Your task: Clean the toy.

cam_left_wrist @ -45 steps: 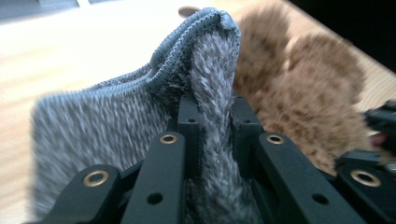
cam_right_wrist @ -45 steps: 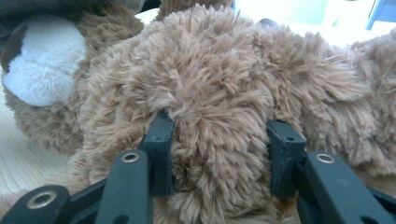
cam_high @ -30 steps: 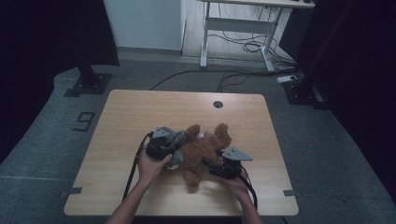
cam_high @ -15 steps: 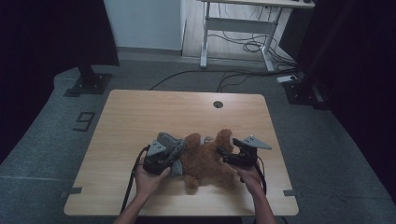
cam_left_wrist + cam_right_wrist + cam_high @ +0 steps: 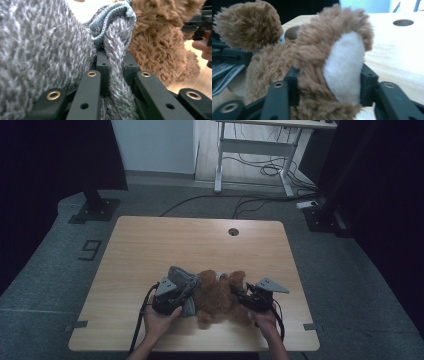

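The brown fluffy teddy bear [image 5: 218, 296] lies on the pale wooden counter [image 5: 150, 245] between my two grippers. My right gripper [image 5: 243, 295] has just been closing its jaws, which now pinch the bear's ear. My left gripper [image 5: 115, 75] holds a fold of the grey knitted cloth [image 5: 42, 50] tight between pressed jaws, beside the bear.
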`<state>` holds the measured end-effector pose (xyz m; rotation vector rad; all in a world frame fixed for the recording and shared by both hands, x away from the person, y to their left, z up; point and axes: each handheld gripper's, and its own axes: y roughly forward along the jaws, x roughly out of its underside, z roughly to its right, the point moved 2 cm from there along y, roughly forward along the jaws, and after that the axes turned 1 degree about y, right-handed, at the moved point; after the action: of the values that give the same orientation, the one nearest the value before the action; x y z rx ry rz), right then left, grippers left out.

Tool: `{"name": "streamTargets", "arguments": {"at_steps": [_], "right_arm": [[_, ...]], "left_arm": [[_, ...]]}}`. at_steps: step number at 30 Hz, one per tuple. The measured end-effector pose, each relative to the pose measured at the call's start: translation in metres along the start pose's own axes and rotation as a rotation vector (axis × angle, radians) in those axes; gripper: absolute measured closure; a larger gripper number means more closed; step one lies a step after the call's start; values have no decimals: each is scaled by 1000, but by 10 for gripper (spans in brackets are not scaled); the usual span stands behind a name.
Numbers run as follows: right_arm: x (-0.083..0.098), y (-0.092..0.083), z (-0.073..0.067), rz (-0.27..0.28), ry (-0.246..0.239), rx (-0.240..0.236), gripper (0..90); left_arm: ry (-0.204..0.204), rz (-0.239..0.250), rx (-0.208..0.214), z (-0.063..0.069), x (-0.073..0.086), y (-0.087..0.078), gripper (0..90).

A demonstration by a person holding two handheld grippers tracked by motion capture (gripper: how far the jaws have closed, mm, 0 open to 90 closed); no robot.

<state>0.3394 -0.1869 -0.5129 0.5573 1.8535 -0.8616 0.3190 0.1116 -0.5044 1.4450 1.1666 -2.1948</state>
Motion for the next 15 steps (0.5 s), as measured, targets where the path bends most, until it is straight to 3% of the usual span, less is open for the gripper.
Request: {"name": "streamTargets", "arguments": {"at_steps": [3, 5, 6, 8, 10, 15], "right_arm": [[4, -8, -2, -25, -5, -11, 430], [8, -13, -4, -52, 0, -4, 338], [12, -15, -6, -72, -4, 21, 257], [21, -19, -8, -104, -2, 57, 248], [31, -25, -15, -133, -3, 8, 282], [42, -13, -34, -206, -99, 12, 311]], "left_arm": [[0, 7, 5, 2, 4, -2, 799], [1, 9, 4, 2, 5, -3, 799], [3, 8, 4, 2, 5, -3, 799], [4, 4, 4, 2, 5, -3, 799], [7, 4, 4, 2, 5, -2, 800], [9, 1, 12, 3, 7, -3, 800]]}}
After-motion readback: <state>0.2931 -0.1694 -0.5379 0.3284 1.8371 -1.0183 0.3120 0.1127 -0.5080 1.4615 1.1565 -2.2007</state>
